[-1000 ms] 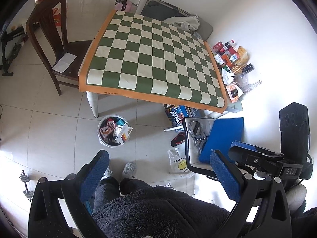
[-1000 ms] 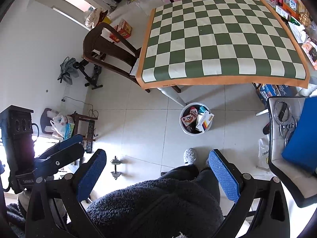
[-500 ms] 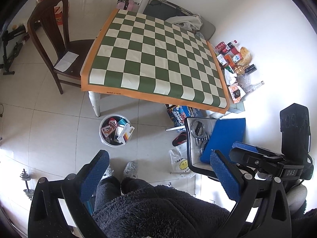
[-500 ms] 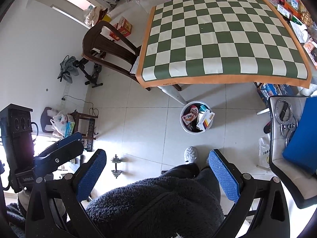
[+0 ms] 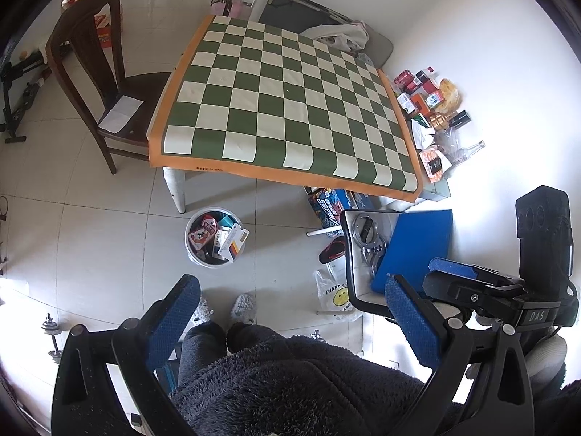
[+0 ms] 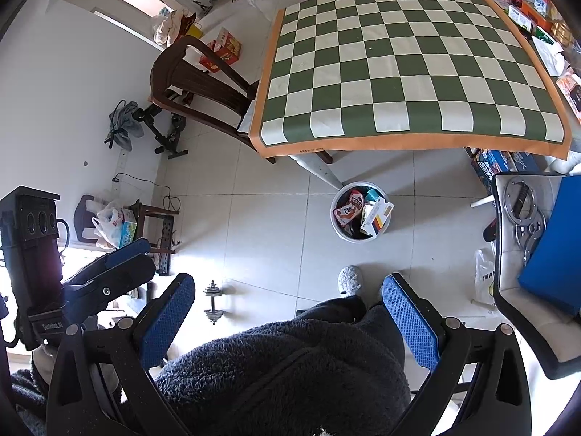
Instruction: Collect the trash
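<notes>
Bare tabletop (image 5: 287, 109); bin (image 5: 214, 238) seemingly packed

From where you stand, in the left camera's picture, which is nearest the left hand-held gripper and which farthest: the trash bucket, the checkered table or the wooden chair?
From the left hand-held gripper:
1. Trash bucket, on the floor just ahead.
2. Checkered table, beyond the bucket.
3. Wooden chair, far left, beside the table.

We see a home room: tiled floor (image 5: 109, 218), wooden chair (image 5: 105, 83), checkered-cloth table (image 5: 287, 109), dumbbell (image 6: 214, 301), full trash bin (image 5: 214, 236).
</notes>
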